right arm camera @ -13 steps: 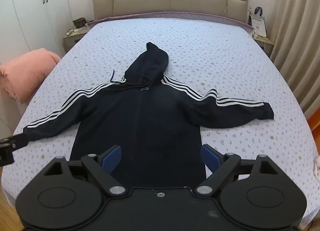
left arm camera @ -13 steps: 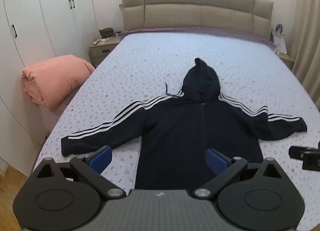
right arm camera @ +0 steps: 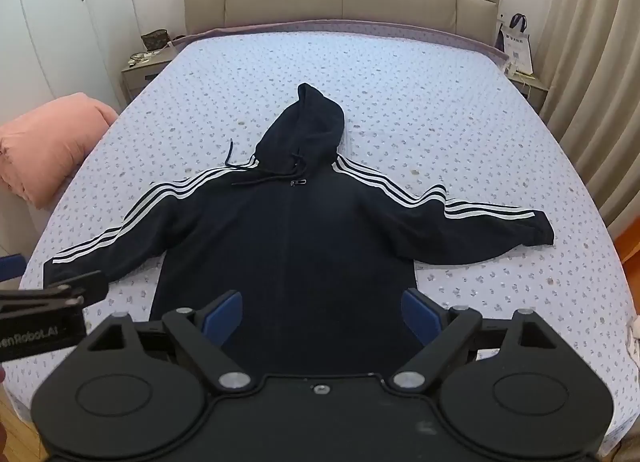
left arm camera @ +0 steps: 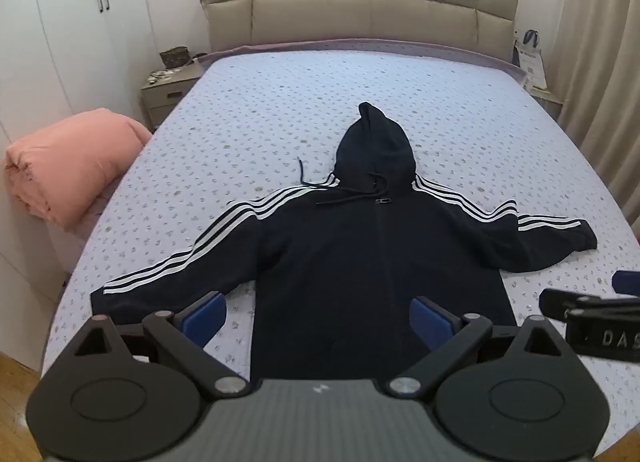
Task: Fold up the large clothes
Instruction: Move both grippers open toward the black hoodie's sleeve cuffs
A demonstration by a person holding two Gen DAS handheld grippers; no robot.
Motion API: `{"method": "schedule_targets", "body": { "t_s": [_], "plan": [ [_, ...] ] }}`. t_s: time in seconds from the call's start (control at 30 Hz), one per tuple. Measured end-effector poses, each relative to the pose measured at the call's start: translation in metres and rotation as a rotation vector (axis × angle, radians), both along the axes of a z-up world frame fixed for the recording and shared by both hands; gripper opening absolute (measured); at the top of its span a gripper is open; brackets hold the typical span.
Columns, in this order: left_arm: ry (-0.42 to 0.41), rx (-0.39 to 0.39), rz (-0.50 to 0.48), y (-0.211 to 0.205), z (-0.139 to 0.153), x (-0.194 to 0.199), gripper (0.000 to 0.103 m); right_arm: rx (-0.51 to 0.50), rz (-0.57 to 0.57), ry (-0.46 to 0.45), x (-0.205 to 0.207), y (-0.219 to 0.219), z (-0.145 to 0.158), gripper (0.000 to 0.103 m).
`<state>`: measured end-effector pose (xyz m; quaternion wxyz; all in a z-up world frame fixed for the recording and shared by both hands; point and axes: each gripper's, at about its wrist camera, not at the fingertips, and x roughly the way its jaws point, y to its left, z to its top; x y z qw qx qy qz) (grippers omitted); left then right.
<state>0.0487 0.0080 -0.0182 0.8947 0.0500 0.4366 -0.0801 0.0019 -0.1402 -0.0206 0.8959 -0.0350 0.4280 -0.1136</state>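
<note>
A dark navy hoodie (left arm camera: 360,262) with white sleeve stripes lies flat and face up on the bed, hood toward the headboard, both sleeves spread out. It also shows in the right wrist view (right arm camera: 296,246). My left gripper (left arm camera: 318,316) is open and empty above the hoodie's lower left hem. My right gripper (right arm camera: 322,312) is open and empty above the lower middle of the hoodie. The right gripper shows at the right edge of the left wrist view (left arm camera: 592,318). The left gripper shows at the left edge of the right wrist view (right arm camera: 44,314).
The bed (left arm camera: 280,110) has a light dotted sheet and a beige padded headboard (left arm camera: 360,14). A folded pink quilt (left arm camera: 68,166) lies left of the bed. A nightstand (left arm camera: 168,90) stands at the back left, white wardrobes (left arm camera: 80,42) along the left wall, curtains (right arm camera: 592,62) at right.
Both grippers have moved forward, closer to the hoodie's lower edge, and toward each other. The hoodie has not moved.
</note>
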Motion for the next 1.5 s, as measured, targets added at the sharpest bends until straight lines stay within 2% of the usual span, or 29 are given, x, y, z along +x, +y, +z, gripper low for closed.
{"method": "schedule_targets", "body": {
  "t_s": [0.3, 0.57, 0.87, 1.17, 1.5],
  "plan": [
    [0.060, -0.093, -0.015, 0.010, -0.010, 0.052, 0.099, -0.009, -0.033, -0.002, 0.023, 0.005, 0.000, 0.102],
    [0.052, -0.072, -0.065, -0.001, -0.012, 0.083, 0.099, -0.009, -0.061, 0.003, 0.046, 0.013, -0.003, 0.102],
    [0.097, -0.091, -0.094, 0.005, -0.028, 0.115, 0.099, -0.008, -0.097, 0.034, 0.061, 0.019, -0.010, 0.102],
    [0.144, -0.093, -0.132, 0.000, -0.044, 0.125, 0.098, -0.003, -0.140, 0.061, 0.060, 0.019, -0.016, 0.102],
    [0.156, -0.081, -0.134, -0.019, -0.044, 0.112, 0.098, 0.010, -0.130, 0.072, 0.057, 0.008, -0.014, 0.102]
  ]
}}
